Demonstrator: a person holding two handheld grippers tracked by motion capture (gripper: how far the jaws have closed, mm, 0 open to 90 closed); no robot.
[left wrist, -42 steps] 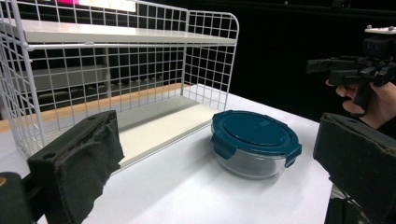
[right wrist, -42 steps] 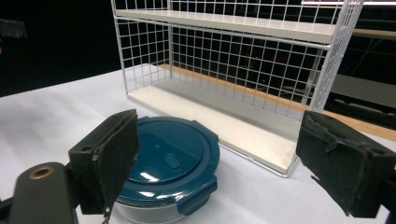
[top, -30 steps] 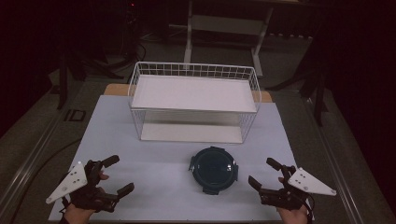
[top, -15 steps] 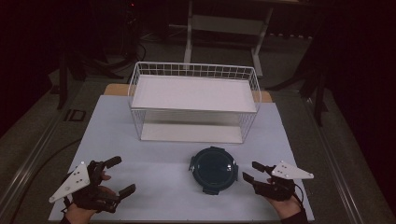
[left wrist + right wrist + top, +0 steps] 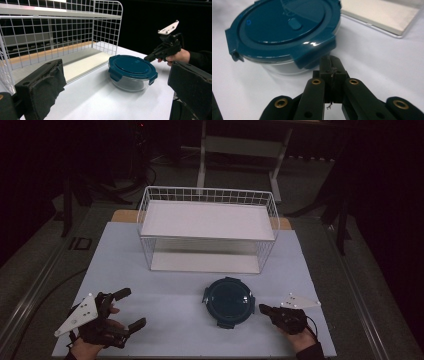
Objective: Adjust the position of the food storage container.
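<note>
Item: round glass container with a dark teal clip-on lid, lower centre of the high view, standing on the pale worktop just in front of the white wire shelf rack.

Handling: we judge the glass bowl stiff, fairly heavy for its size, smooth-sided and breakable if dropped. The lid is rigid plastic with four latch flaps at the rim. These flaps, or the rim under them, look to us the surest hold; the curved glass wall would likely slip.

Right gripper: lower right of the high view, jaws have just been closing and now meet with nothing between them, tips just short of the near flap in the right gripper view.

Left gripper: lower left of the high view, jaws spread wide and empty, well apart from the container, pads framing it in the left gripper view
</note>
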